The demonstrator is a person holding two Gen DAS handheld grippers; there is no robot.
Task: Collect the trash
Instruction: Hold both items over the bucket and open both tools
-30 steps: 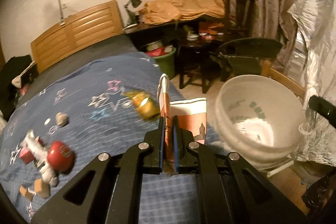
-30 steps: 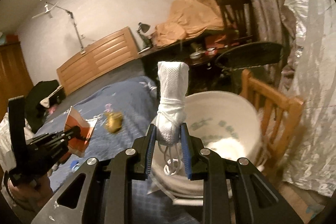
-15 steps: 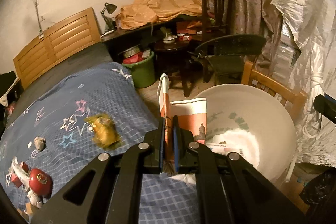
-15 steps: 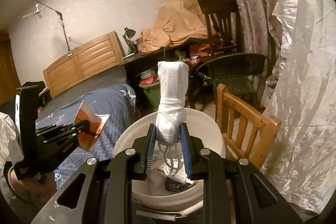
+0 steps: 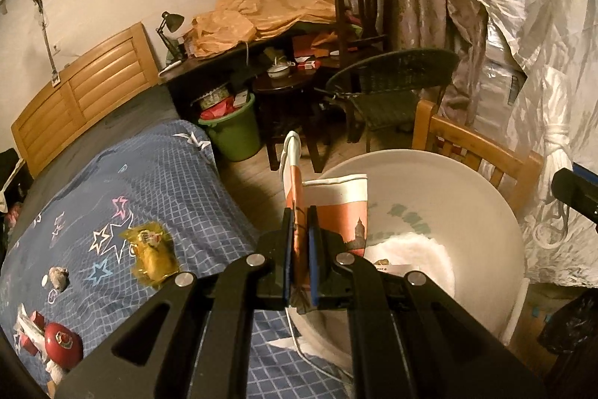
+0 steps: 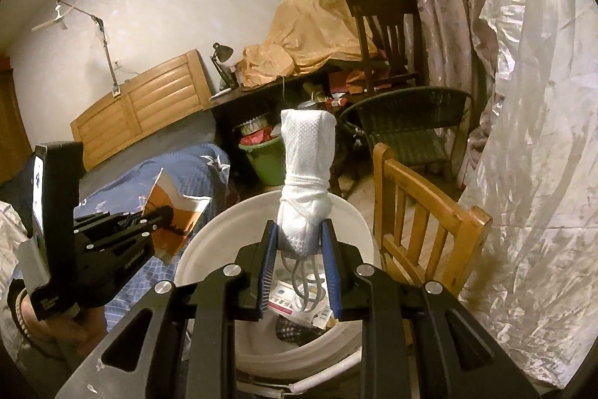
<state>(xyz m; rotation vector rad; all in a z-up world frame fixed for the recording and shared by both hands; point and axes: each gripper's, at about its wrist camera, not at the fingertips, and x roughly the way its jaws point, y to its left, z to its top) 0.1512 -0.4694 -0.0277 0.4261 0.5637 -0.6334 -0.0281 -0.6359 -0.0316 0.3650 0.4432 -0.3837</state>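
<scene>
We hold a flattened orange-and-white paper cup (image 5: 338,208) at the near left rim of the white bucket (image 5: 482,212), pinched tight in our left gripper (image 5: 300,249). Our right gripper (image 6: 299,260) clamps a tied white cloth bundle (image 6: 304,186) upright above the bucket, a wooden chair (image 6: 418,204) just right. A yellow wrapper (image 5: 151,249) lies on the blue bedspread (image 5: 157,174) to the left.

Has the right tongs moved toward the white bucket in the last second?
Yes. The right tongs, shut on the white wrapped bundle, now hang over the white bucket, closer to the wooden chair than before.
</scene>
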